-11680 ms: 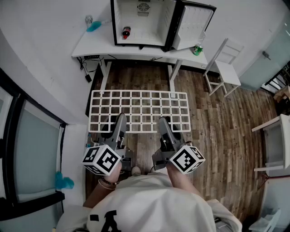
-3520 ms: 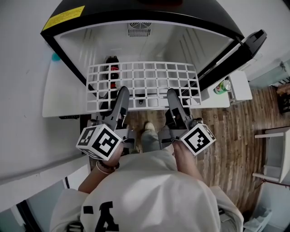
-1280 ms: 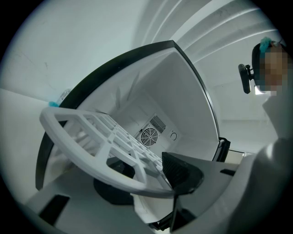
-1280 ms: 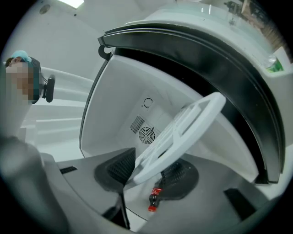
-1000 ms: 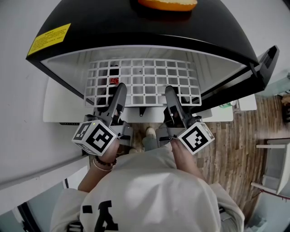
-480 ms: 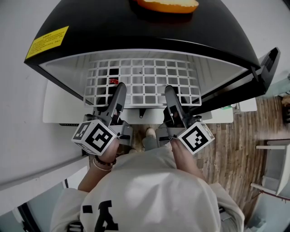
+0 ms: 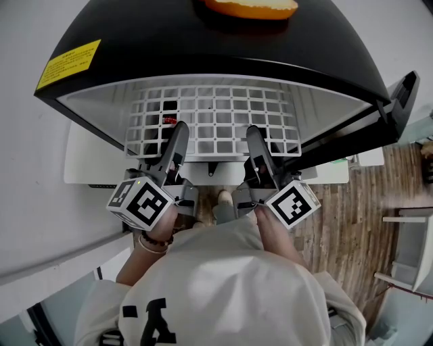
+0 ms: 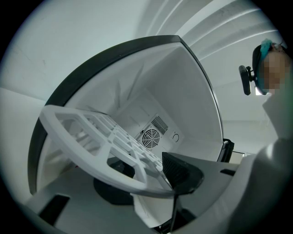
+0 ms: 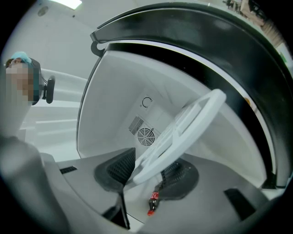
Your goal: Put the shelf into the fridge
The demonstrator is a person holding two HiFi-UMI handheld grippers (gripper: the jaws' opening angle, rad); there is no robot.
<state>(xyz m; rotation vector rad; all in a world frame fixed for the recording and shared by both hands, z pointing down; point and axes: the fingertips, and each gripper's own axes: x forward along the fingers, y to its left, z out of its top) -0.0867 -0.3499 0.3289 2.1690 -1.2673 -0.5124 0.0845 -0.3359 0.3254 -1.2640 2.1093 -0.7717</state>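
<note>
Head view: the left gripper [image 7: 178,132] and the right gripper [image 7: 253,134] are each clamped on the front edge of the white grid shelf [image 7: 215,111]. They sit side by side just outside the fridge [image 7: 203,47], whose door [image 7: 399,94] stands open. Most of the shelf lies inside the fridge, under its black top. A small bottle [image 7: 168,119] shows through the grid at the fridge's left side. Only this view shows the orange thing [image 7: 250,6] and the yellow sticker [image 7: 70,55] on top of the fridge. Both gripper views show a round fan grille [image 8: 149,137] on the fridge's back wall. The right gripper view alone shows the red-capped bottle lying on the fridge floor below the shelf.
</note>
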